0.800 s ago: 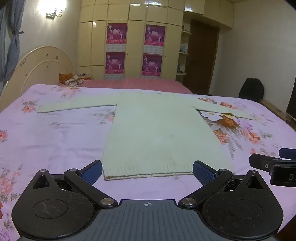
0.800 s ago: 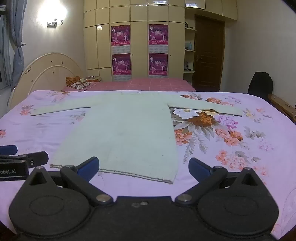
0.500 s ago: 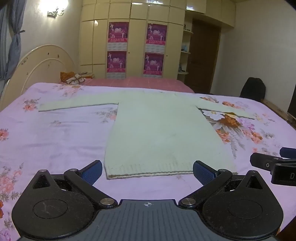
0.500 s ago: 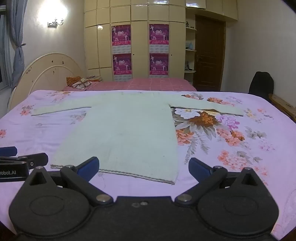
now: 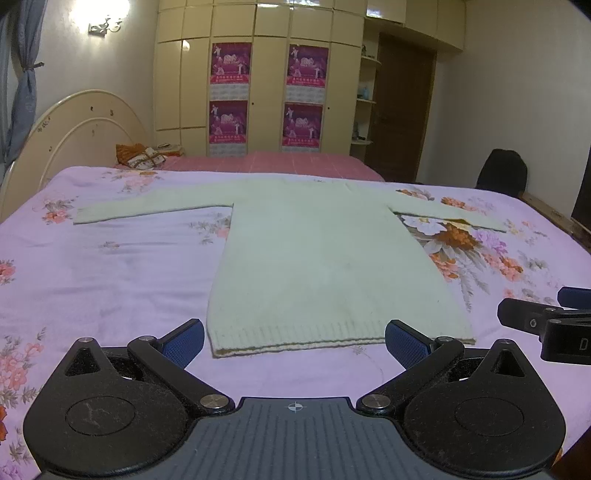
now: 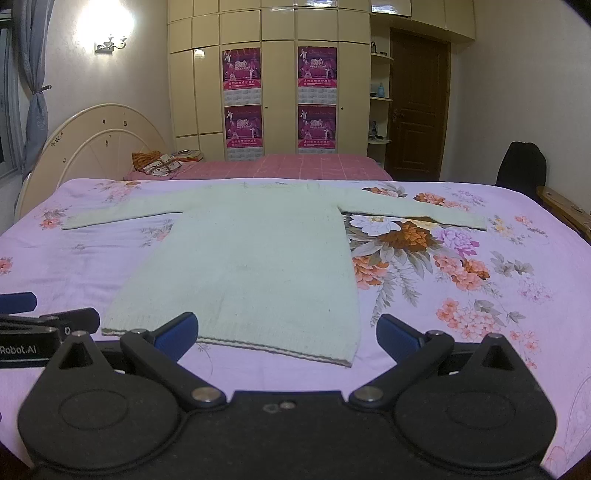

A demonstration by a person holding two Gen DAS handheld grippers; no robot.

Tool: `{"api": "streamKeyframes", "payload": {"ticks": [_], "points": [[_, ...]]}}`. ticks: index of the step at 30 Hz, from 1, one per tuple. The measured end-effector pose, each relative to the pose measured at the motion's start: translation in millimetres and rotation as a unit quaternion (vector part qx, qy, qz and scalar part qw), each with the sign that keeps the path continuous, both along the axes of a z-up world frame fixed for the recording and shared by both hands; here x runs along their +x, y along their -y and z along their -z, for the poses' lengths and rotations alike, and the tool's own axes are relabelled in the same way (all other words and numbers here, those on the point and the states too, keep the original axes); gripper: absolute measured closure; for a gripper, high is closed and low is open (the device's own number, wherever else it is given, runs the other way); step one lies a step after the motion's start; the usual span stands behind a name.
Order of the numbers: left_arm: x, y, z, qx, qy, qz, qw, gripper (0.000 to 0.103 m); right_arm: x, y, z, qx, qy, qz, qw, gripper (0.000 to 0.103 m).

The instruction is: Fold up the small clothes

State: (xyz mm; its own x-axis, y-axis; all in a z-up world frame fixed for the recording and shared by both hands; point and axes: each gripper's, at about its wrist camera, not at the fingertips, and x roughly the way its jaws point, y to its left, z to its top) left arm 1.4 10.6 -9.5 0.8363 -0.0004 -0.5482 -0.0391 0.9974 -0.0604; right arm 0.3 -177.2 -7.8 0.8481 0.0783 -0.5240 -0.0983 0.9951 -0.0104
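While the pale green knitted sweater point(image 5: 325, 258) lies flat on the lilac floral bedsheet point(image 5: 110, 266), sleeves out, my left gripper point(image 5: 294, 341) and right gripper point(image 6: 287, 334) hang spread wide and empty near its ribbed hem point(image 5: 332, 338), so I'd pinch both hem corners evenly.

Dim warm rm; wall lamp point(image 5: 105, 22) glare top-left, fisheye edges bent.

Ahead of my left gripper point(image 5: 294, 342) lies a matt, ribbed-knit sweater point(image 5: 325, 266) on smooth printed cloth bedsheet point(image 5: 110, 266); my pads point(image 5: 404, 341) look ridged rubber, the wardrobe point(image 5: 266, 74) beyond glossy.
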Motion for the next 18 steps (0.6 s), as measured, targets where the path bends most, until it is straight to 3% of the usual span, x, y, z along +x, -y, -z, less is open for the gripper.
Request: {"api": "streamKeyframes", "payload": {"ticks": [18], "points": [[3.2, 5.0, -1.5, 0.002, -0.001, 0.0, 1.0, 0.0, 1.8, -3.2, -1.5, -0.003, 0.002, -0.002, 1.0, 0.001]]}}
